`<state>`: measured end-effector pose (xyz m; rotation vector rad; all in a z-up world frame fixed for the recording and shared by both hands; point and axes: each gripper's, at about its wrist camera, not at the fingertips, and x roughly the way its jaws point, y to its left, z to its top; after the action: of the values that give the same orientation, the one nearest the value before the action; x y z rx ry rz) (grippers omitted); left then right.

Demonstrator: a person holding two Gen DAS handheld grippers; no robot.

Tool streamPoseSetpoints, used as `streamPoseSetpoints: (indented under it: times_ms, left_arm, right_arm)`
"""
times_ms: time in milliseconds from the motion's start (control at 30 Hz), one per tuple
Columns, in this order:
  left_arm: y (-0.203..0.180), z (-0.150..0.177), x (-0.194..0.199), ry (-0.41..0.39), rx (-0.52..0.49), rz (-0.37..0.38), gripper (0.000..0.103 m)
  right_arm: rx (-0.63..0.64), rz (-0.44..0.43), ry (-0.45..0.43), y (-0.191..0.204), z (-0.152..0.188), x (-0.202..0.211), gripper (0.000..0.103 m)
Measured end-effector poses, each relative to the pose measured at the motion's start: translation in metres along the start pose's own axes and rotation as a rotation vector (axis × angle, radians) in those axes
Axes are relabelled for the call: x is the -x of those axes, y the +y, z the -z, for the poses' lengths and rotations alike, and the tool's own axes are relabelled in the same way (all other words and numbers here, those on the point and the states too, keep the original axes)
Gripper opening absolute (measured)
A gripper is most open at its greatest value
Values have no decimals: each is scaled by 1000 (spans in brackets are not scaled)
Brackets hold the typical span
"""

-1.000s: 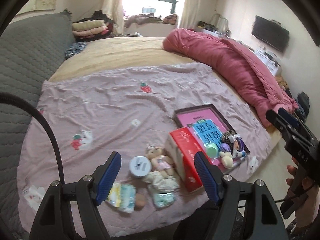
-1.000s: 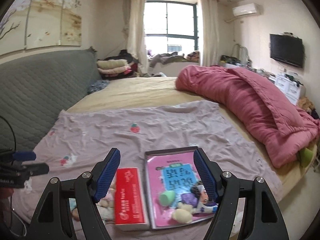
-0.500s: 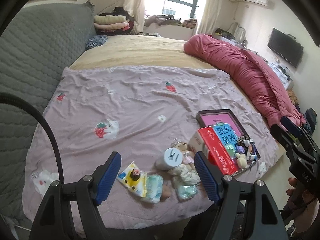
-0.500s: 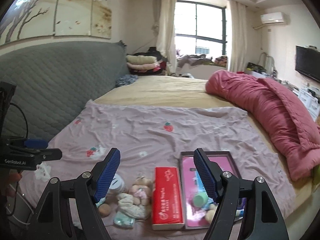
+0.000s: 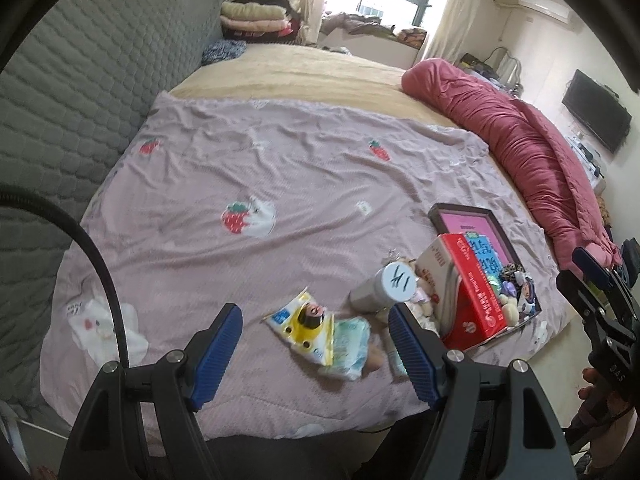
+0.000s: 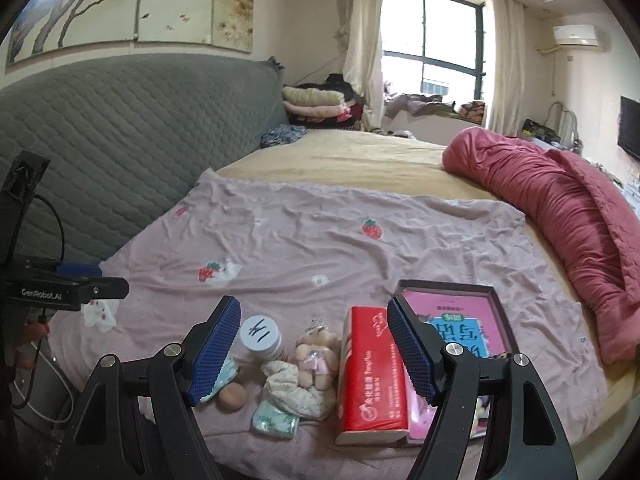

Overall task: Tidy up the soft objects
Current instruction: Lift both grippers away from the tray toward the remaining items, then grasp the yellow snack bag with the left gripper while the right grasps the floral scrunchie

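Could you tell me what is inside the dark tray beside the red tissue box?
The tray holds a pink book; small plush toys lie on its near end. The tissue box and right gripper hide the rest.

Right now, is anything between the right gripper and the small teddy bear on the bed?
Nothing visible. The right gripper is open and empty, with the teddy bear in plain sight between its fingers; red tissue box and white-lidded jar flank it.

i am in a home bedroom. bed (image 6: 360,168) with grey padded headboard (image 6: 140,128). red quilt (image 6: 560,200), wall tv (image 5: 598,122), curtained window (image 6: 432,40).
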<state>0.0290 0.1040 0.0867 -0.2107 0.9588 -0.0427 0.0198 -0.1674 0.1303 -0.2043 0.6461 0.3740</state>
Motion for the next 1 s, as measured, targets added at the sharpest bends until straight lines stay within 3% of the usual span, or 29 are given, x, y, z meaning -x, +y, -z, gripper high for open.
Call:
streamPoseSetpoints:
  times_ms: [233,533,1000]
  left_arm:
    - [10,14,-22,60,21,1,75]
    - [13,35,-57,150,26,0,75]
    - [21,59,-115,269,93,33,75]
  right_arm:
    - [34,-41,38,12,16,-14,77]
    - [97,-51,155,22,55,-47,77]
    - [158,-55,304,43,101,-126,77]
